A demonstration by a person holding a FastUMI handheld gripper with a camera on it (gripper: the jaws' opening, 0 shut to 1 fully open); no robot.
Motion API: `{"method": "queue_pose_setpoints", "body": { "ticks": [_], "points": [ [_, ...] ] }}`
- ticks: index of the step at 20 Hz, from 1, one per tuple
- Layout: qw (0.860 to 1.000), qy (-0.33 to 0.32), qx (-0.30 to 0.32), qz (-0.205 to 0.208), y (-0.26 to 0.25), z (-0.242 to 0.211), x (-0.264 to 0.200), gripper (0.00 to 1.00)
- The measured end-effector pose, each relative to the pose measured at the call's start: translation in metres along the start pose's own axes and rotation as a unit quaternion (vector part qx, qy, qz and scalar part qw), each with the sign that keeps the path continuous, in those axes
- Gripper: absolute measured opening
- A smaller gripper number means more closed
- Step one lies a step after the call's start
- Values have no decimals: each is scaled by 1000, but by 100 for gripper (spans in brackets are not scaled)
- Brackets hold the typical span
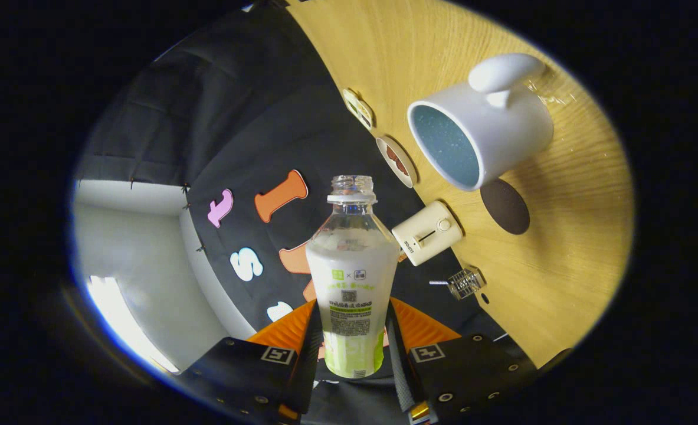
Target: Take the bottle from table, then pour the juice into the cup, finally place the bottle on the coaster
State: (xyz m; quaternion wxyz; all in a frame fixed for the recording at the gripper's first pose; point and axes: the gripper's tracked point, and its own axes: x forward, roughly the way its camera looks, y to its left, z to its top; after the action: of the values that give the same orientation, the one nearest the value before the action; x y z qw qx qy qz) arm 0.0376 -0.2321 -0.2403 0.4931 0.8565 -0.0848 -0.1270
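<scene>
My gripper (351,342) is shut on the bottle (351,277), both fingers pressed against its lower sides. The bottle is clear plastic with a white and green label, holds whitish juice up to its shoulder, and its neck is open with no cap. The whole view is rolled, so the wooden table (567,254) stands steeply tilted beyond the bottle. A white cup (484,136) with a handle and a blue inside rests on it, its mouth facing toward the bottle's neck. A dark round coaster (505,206) lies just beside the cup.
A cream toaster-like box (427,232) sits between the bottle and the coaster. Two round patterned coasters (396,160) lie along the table's edge near the cup. A small clear object with a metal stem (464,282) lies close to the fingers.
</scene>
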Motion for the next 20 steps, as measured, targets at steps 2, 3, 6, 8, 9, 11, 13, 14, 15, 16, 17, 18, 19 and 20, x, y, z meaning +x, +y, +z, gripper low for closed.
{"method": "queue_pose_setpoints", "body": {
  "ticks": [2,3,6,8,9,11,13,14,15,16,17,18,19,20],
  "points": [
    [998,5,-57,-19,-11,0,0,57],
    [995,11,-90,-43,-18,0,0,57],
    [978,19,-190,-83,-28,6,-2,57],
    [964,19,-248,-93,-25,13,-2,57],
    [955,22,-277,-107,-29,15,0,57],
    [931,27,-338,-136,-38,22,0,57],
    [905,30,-400,-143,-34,28,3,57],
    [890,33,-432,-141,-34,26,2,57],
    [874,36,-465,-139,-32,25,4,57],
    [856,38,-497,-135,-30,26,9,57],
    [837,44,-530,-132,-31,23,13,57],
    [814,50,-563,-134,-34,22,17,57],
    [789,56,-597,-134,-39,20,20,57],
    [764,63,-628,-134,-42,18,24,57]
  ]
}}
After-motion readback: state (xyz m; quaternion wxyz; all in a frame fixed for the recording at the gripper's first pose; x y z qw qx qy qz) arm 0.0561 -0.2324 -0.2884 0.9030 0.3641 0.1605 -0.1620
